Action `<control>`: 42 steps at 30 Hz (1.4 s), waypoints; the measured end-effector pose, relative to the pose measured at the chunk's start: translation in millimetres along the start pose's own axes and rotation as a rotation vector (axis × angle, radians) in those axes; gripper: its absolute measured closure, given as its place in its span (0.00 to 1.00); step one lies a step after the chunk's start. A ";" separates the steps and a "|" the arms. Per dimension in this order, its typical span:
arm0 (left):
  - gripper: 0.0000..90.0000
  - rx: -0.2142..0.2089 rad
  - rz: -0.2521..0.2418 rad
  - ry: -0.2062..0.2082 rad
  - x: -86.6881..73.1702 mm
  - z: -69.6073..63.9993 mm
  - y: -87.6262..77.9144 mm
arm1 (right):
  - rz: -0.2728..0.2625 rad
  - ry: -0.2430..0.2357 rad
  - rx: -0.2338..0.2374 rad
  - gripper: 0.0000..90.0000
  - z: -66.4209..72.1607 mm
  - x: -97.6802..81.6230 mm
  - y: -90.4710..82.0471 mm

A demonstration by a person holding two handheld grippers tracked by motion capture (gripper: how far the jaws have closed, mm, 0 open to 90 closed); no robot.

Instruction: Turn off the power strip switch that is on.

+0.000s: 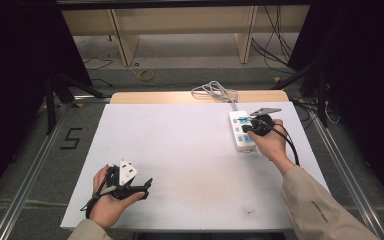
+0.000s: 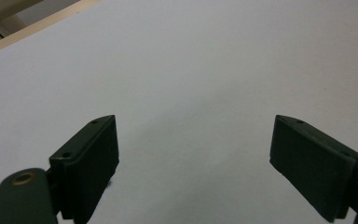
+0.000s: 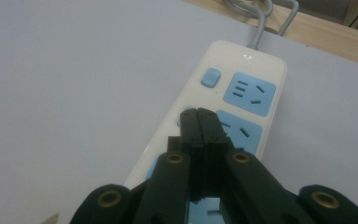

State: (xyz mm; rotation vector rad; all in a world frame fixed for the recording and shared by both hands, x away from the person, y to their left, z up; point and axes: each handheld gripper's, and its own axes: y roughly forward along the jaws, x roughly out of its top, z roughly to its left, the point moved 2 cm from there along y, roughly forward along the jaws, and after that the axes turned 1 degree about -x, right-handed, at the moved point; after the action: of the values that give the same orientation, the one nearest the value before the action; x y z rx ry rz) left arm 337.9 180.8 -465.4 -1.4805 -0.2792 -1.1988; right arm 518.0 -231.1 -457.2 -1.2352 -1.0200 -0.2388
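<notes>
On the white table (image 1: 180, 150), the right gripper (image 3: 199, 116), jaws pressed together and empty, hovers over a power strip (image 3: 242, 74) lying near the far right edge. The left gripper (image 2: 193, 149) waits, jaws apart. The strip looks rigid, light and smooth; its long sides seem the surest hold.

Bright white surface, dark surroundings

From above, the white surface (image 1: 190, 150) is evenly lit with only faint shadows, while the room's left and right sides fall to near black. Both gripper views are soft and slightly grainy: the near black claw (image 2: 196, 168) parts are blurred, and the power strip (image 3: 233, 107) has a mild bluish cast.
</notes>
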 end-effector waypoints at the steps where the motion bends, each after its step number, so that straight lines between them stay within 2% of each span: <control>1: 0.17 0.000 0.000 0.000 0.0 0.0 0.0 | 0.000 0.000 0.000 1.00 0.0 0.0 0.0; 21: 0.17 -0.004 0.001 -0.001 -0.2 -0.5 0.4 | 0.054 0.017 0.014 1.00 3.9 10.4 24.0; 42: 0.17 -0.008 0.003 0.002 -0.4 -0.4 0.8 | 0.114 0.034 0.007 1.00 2.2 16.5 35.9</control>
State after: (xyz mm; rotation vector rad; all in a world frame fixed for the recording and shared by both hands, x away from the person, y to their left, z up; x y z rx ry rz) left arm 338.1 180.3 -466.2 -1.4861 -0.2710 -1.2009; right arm 549.5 -210.2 -468.8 -1.2747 -0.9177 -0.1675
